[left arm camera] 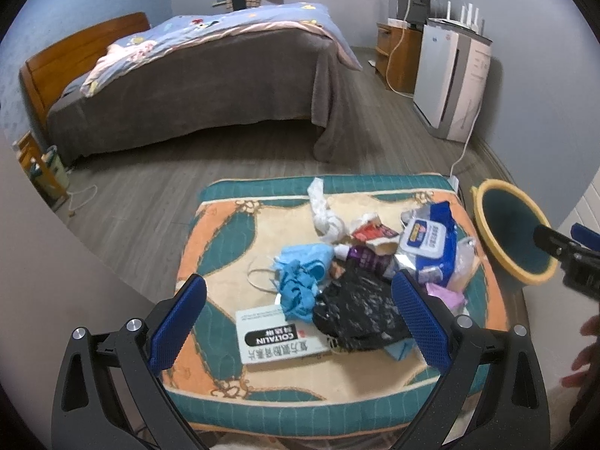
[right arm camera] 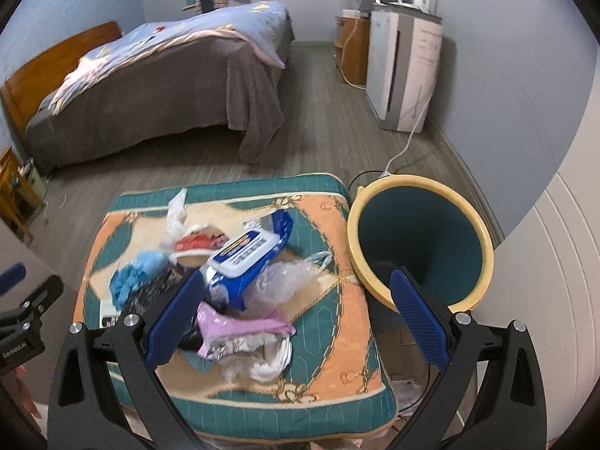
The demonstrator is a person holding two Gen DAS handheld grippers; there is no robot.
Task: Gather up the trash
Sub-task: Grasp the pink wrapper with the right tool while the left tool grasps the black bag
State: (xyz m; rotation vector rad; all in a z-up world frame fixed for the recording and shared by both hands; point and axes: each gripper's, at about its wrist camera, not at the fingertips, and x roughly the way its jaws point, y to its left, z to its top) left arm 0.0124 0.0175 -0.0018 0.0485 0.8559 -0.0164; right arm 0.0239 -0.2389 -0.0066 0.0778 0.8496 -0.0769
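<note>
A pile of trash lies on a patterned cushion: a white medicine box, a crumpled black bag, a blue cloth, a blue wipes pack, a pink wrapper and white plastic. A teal bin with a yellow rim stands right of the cushion. My left gripper is open above the box and black bag. My right gripper is open above the pink wrapper, near the bin. It also shows at the right edge of the left wrist view.
A bed with a brown blanket stands beyond the cushion across grey wood floor. A white air purifier and a wooden cabinet stand along the right wall. A white cable runs to the floor behind the bin.
</note>
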